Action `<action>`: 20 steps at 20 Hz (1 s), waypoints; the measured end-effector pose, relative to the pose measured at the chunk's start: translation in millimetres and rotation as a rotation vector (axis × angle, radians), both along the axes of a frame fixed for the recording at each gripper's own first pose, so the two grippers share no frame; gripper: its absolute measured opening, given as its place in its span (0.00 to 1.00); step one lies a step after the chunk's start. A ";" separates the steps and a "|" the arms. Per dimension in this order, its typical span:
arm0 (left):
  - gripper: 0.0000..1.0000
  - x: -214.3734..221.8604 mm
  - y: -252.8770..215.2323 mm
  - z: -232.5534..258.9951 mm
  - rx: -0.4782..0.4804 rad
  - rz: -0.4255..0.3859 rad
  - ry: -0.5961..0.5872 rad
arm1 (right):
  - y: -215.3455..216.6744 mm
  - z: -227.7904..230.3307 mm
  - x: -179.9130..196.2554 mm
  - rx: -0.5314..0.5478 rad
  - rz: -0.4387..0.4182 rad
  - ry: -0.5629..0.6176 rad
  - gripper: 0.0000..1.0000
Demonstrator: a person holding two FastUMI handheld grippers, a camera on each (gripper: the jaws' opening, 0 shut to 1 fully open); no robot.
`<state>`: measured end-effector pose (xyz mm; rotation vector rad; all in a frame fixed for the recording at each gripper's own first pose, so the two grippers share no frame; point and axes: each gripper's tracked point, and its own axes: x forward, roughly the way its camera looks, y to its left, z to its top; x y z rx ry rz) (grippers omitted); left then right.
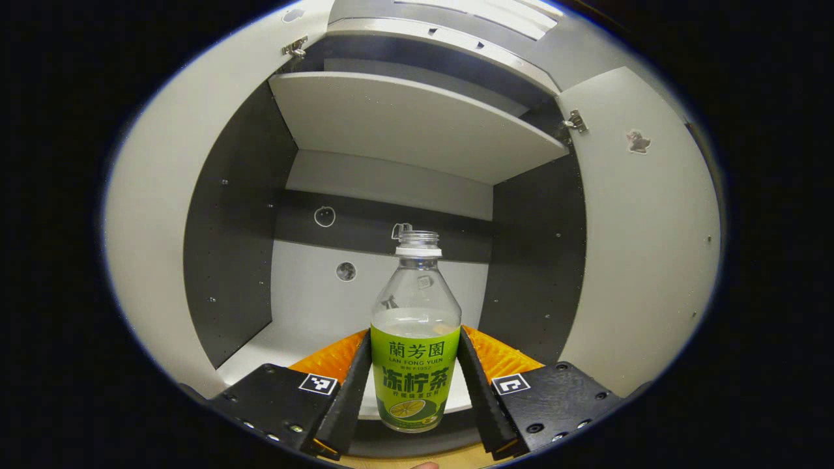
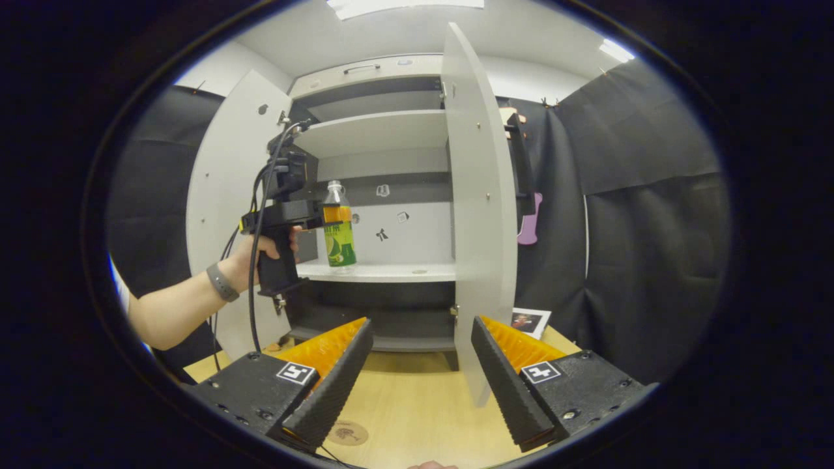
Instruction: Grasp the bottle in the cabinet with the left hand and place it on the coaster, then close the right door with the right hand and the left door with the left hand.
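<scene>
Jaws of the left gripper (image 1: 415,378) clench the bottle (image 1: 415,345) at lower centre, upright on the cabinet shelf (image 2: 391,270); the right gripper (image 2: 417,371) gapes, empty, above the table (image 2: 417,417); coaster (image 2: 347,432) at bottom.

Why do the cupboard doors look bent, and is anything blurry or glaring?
Fisheye lens: in the left gripper view both doors bow outward round the sharply focused bottle; in the right gripper view the right door curves, and ceiling lights glare white.
</scene>
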<state>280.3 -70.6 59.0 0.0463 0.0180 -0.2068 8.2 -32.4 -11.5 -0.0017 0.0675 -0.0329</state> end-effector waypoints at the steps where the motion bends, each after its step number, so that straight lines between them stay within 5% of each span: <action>1: 0.71 -13.5 -1.2 -0.4 0.007 -0.013 -0.010 | 1.9 1.9 0.1 0.005 0.007 -0.006 1.00; 8: 0.71 -110.8 1.7 -57.2 0.022 -0.028 0.000 | 19.1 21.5 3.5 0.016 0.043 -0.046 1.00; 20: 0.71 -224.9 -15.9 -260.0 -0.015 -0.078 0.184 | -2.4 39.0 -9.7 0.013 -0.035 -0.063 0.99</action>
